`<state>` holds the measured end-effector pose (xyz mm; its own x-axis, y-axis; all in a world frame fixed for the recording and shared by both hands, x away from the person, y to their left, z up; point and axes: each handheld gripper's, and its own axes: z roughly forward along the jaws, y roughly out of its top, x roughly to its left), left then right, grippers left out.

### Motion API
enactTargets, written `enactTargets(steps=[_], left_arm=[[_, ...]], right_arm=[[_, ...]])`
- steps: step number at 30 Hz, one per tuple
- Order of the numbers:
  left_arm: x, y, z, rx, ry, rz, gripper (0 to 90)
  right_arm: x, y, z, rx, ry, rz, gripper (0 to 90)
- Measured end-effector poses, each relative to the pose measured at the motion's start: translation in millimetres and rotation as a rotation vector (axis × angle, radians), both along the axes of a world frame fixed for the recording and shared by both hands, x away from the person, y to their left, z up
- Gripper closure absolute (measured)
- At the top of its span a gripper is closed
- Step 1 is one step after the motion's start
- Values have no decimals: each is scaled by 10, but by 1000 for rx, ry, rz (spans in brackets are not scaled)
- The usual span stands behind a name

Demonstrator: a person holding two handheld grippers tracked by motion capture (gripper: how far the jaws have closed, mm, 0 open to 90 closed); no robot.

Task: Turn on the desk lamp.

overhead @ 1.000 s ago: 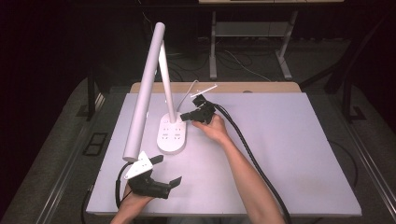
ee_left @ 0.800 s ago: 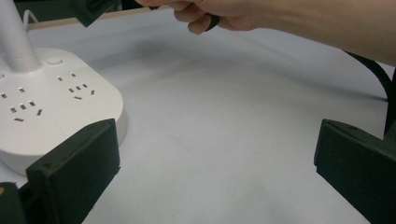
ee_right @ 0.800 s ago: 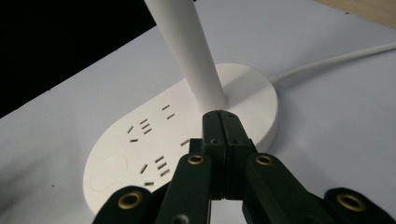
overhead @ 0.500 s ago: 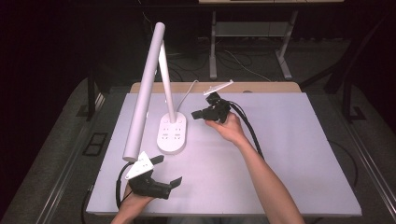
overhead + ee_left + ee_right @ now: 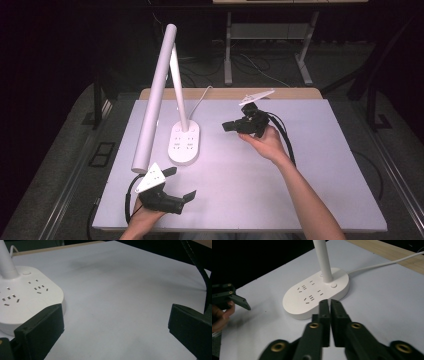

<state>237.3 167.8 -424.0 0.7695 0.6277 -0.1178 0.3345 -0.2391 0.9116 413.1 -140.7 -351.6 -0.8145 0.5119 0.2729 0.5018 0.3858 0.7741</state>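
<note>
High view: white desk lamp stands on the white table, oval base with sockets, long tube head slanting down toward the near-left. Its cord runs off the far edge and is lost in the dark behind. Right gripper held above the table to the right of the lamp base, pointing at it, jaws look closed, nothing between them; its grey plate partly hides the body. Left gripper near the front edge, in front of the lamp base, jaws spread wide, empty. Hand under it cut off by the frame bottom.

Left gripper view: lamp base at left, cut off by the frame edge, stem only partly seen. Both jaws far apart at the frame sides, bare table between. Black cable at right, its end hidden.

Right gripper view: own jaws nearly touching, thin slit, holding nothing. Lamp base just beyond the tips, not touching; stem cut off at top. Left gripper at far left, partly out of frame.
</note>
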Motion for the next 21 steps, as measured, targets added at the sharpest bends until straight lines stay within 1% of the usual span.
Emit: enactTargets(steps=[1,3,4,5,6,7,8,11,12,13,14,16,17,18,19,21], left_arm=[[2,0,-2,1,1,0,0],[4,0,-7,-1,5,0,0],[6,0,-9,0,5,0,0],[7,-1,-9,2,5,-1,0],[6,-3,-8,0,5,-1,0],[5,-4,-7,0,5,0,0],[3,-10,-8,-5,6,2,0],[1,-10,-6,3,6,-2,0],[0,-12,-6,2,6,-2,0],[0,-14,-6,0,6,-1,0],[0,-14,-6,0,6,-1,0],[0,-13,-6,0,6,-1,0],[2,-12,-6,2,6,-2,0],[3,-12,-7,2,5,-2,0],[4,-13,-7,2,5,-2,0],[4,-14,-6,3,5,-3,0]], right_arm=[[-24,-45,11,13,-5,-4,826],[-76,-103,31,25,14,-20,789],[-96,-138,36,28,11,-22,769],[-146,-211,40,37,21,-36,707],[-146,-211,40,37,21,-36,707],[-184,-275,40,39,17,-46,658],[-184,-275,40,39,17,-46,658],[-260,-397,30,51,12,-67,564],[-286,-434,28,50,14,-79,519],[-332,-498,25,49,4,-95,425],[-332,-498,25,49,4,-95,425],[-391,-570,24,49,-1,-109,295],[-472,-634,20,51,-10,-120,162],[-472,-634,20,51,-10,-120,162],[-499,-654,17,51,-18,-125,114],[-579,-715,11,48,-19,-134,64]])
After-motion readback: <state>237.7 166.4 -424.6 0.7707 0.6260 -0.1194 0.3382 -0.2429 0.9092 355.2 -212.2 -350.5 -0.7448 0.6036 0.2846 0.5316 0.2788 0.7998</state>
